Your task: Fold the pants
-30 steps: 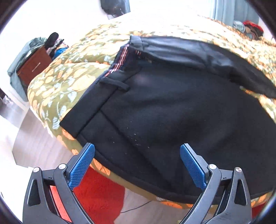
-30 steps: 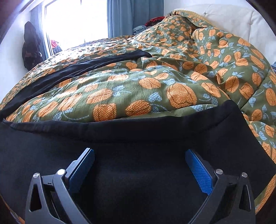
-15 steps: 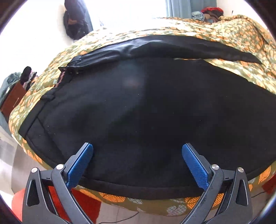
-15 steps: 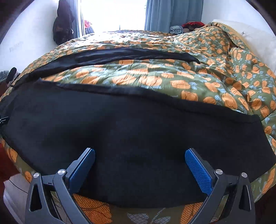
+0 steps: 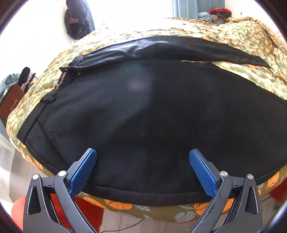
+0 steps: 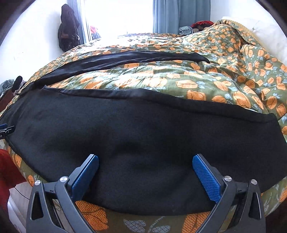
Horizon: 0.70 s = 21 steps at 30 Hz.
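Black pants (image 5: pixel 143 111) lie spread on a bed with a green and orange floral duvet (image 5: pixel 251 43). In the left wrist view the waistband with a belt loop (image 5: pixel 47 99) is at the left, and the far leg (image 5: pixel 179 47) stretches across the back. My left gripper (image 5: pixel 142 161) is open and empty above the near leg's front edge. In the right wrist view the near leg (image 6: pixel 143 134) fills the foreground and the far leg (image 6: pixel 125 58) lies apart behind it. My right gripper (image 6: pixel 145 165) is open and empty above the near leg. The left gripper's tip (image 6: pixel 5 128) shows at the left edge.
The bed's near edge drops to a light floor (image 5: pixel 18 172) with a red object (image 5: pixel 19 209) by it. A brown cabinet with clothes (image 5: pixel 10 102) stands left. A dark garment hangs on the wall (image 6: pixel 68 28). Curtains and a window (image 6: pixel 179 14) are behind the bed.
Both grippers pulled back and turned along the bed, so more of the pants shows. The left view swung from the waistband toward the legs. Both stayed open.
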Tool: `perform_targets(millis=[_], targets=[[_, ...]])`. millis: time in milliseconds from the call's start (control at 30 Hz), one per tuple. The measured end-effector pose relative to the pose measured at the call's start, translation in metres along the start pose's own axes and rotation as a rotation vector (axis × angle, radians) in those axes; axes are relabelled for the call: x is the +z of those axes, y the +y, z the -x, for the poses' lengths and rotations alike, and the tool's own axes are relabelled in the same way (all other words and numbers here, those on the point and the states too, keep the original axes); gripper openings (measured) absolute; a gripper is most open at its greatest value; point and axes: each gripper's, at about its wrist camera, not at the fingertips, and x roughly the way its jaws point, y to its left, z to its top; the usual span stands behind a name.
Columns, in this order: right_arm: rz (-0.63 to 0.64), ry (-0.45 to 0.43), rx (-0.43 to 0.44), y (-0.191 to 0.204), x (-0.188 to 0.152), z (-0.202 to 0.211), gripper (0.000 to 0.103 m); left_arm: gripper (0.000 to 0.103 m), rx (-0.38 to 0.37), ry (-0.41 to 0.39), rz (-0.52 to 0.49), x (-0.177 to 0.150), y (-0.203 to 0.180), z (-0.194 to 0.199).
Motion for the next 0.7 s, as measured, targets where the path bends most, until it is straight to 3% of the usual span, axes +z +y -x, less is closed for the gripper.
perform_targets(millis=[133, 233, 300, 400, 633, 700], targets=[[-0.242, -0.001, -0.126, -0.062, -0.007, 0.007, 0.103, 0.102, 0.0, -0.005, -0.006, -0.002, 0.0, 0.0], [-0.401, -0.037, -0.116, -0.097, -0.016, 0.013, 0.103, 0.102, 0.0, -0.007, -0.011, -0.003, 0.001, 0.001], [-0.388, -0.037, -0.123, -0.095, -0.014, 0.014, 0.103, 0.102, 0.001, -0.007, -0.011, -0.003, 0.001, 0.0], [-0.299, -0.014, -0.202, -0.08, -0.012, 0.008, 0.103, 0.102, 0.005, -0.008, -0.012, -0.003, 0.001, 0.001], [-0.317, -0.014, -0.192, -0.084, -0.012, 0.01, 0.103, 0.101, 0.008, 0.043, 0.012, 0.006, 0.006, 0.017], [-0.318, 0.007, -0.193, -0.084, -0.007, 0.016, 0.103, 0.101, -0.018, -0.008, 0.047, 0.02, 0.015, 0.036]])
